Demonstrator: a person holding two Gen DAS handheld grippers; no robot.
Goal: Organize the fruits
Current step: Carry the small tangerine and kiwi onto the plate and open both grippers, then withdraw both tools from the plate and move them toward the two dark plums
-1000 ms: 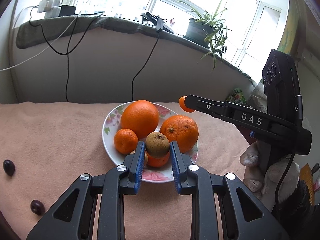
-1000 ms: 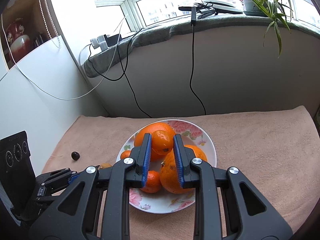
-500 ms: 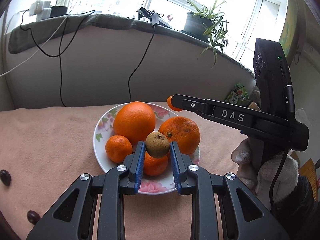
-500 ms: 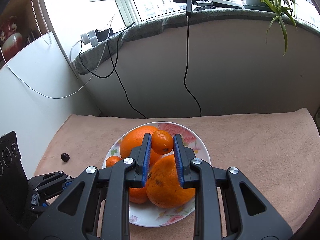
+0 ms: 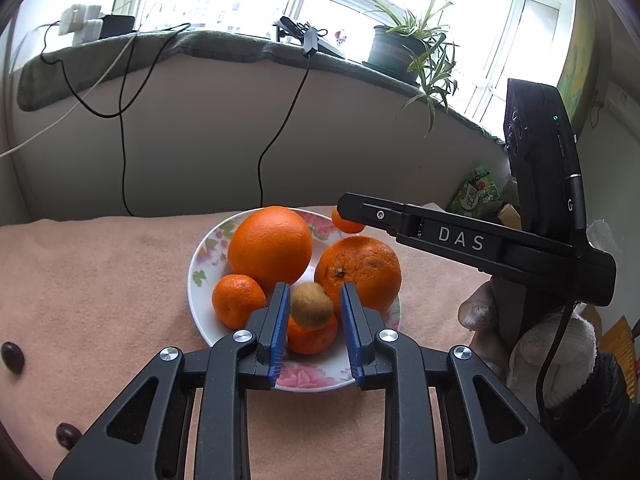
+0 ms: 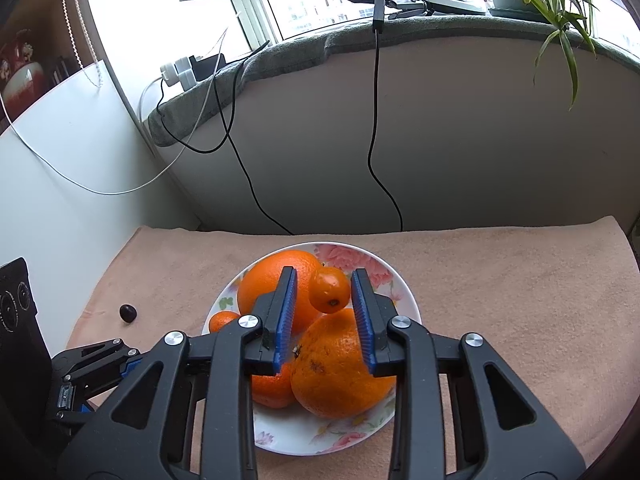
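A floral plate (image 5: pixel 208 240) on the pink cloth holds two large oranges (image 5: pixel 270 244) (image 5: pixel 358 270) and small mandarins (image 5: pixel 238 300). My left gripper (image 5: pixel 312 306) has opened; the brown kiwi (image 5: pixel 311 306) sits loose between its blue pads on a mandarin in the plate. My right gripper (image 6: pixel 324 294) has also opened above the plate (image 6: pixel 394 280); the small mandarin (image 6: pixel 329 290) shows between its pads, touching only the right one at most. The right gripper also shows in the left wrist view (image 5: pixel 344 210).
Dark dates lie on the cloth at left (image 5: pixel 12 356) (image 5: pixel 66 434) (image 6: pixel 128 313). A wall with hanging cables stands behind the table. A potted plant (image 5: pixel 404 48) sits on the windowsill. A gloved hand (image 5: pixel 552 340) holds the right gripper.
Both grippers have opened, widening away from the kiwi and the small mandarin they held. The right gripper has moved further over the plate.
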